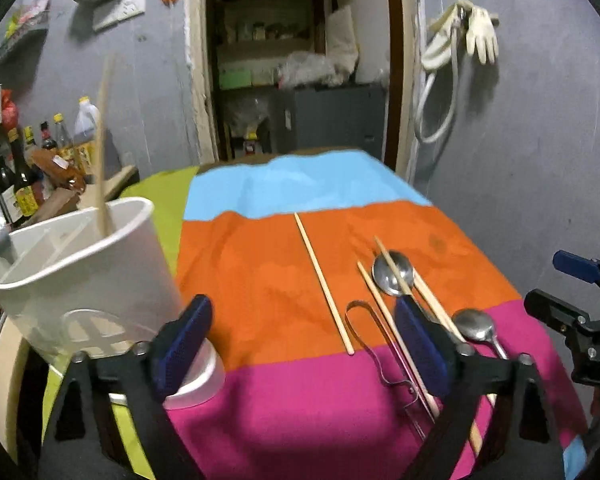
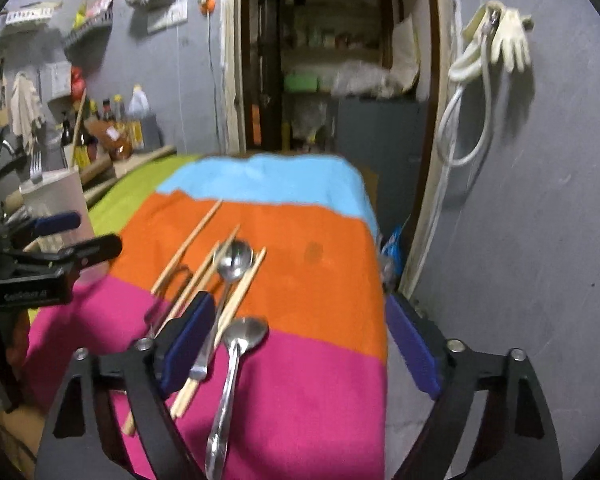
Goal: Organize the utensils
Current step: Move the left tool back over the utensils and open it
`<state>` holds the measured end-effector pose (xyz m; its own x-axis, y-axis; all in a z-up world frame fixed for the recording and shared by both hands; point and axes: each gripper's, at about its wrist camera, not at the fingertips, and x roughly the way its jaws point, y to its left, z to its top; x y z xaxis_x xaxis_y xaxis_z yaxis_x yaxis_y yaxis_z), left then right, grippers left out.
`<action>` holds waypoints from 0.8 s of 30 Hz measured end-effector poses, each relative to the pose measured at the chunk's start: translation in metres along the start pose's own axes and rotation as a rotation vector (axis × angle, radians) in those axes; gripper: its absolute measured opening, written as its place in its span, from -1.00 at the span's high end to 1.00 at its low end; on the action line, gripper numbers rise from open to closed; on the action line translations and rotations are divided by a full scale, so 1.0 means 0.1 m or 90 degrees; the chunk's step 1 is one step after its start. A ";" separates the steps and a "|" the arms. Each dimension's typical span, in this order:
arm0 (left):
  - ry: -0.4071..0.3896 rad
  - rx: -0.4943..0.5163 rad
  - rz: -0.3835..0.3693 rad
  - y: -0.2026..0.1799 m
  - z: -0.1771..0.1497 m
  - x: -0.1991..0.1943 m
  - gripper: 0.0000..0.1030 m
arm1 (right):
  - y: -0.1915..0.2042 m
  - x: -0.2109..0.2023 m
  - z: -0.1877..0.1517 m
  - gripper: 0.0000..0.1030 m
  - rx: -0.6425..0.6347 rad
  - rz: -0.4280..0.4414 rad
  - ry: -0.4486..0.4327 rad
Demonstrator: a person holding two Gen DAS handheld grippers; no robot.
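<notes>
A white utensil holder (image 1: 76, 276) stands at the table's left; a chopstick (image 1: 104, 160) and a grey handle stick out of it. On the striped cloth (image 1: 260, 280) lie loose chopsticks (image 1: 324, 284), two metal spoons (image 1: 394, 272) (image 1: 474, 324) and a wire utensil (image 1: 376, 344). My left gripper (image 1: 304, 344) is open and empty above the cloth, beside the holder. My right gripper (image 2: 296, 344) is open and empty; the near spoon (image 2: 240, 344) lies between its fingers, the far spoon (image 2: 234, 260) and chopsticks (image 2: 188, 240) ahead.
Sauce bottles (image 1: 24, 168) and boxes crowd a counter behind the holder. A doorway (image 1: 300, 60) with shelves is beyond the table. Gloves and a hose (image 1: 460, 48) hang on the grey wall to the right. The table's right edge (image 2: 382, 280) drops off.
</notes>
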<state>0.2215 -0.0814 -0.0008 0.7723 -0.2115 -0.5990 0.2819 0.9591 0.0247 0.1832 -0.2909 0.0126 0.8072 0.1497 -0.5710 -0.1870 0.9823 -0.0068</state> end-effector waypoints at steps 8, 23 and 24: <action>0.103 -0.024 -0.037 0.03 0.04 0.47 0.16 | 0.07 0.19 -0.10 -0.17 -0.037 0.049 0.089; 0.186 -0.039 -0.073 0.06 0.00 0.74 0.89 | 0.19 0.56 -0.11 0.18 -0.076 0.075 0.171; 0.188 -0.040 -0.070 0.07 -0.01 0.74 0.93 | 0.19 0.58 -0.11 0.20 -0.075 0.076 0.175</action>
<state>0.2799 -0.0898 -0.0455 0.5388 -0.2594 -0.8015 0.3111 0.9454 -0.0968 0.2201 -0.2644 -0.0299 0.5973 0.2121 -0.7734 -0.3487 0.9371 -0.0123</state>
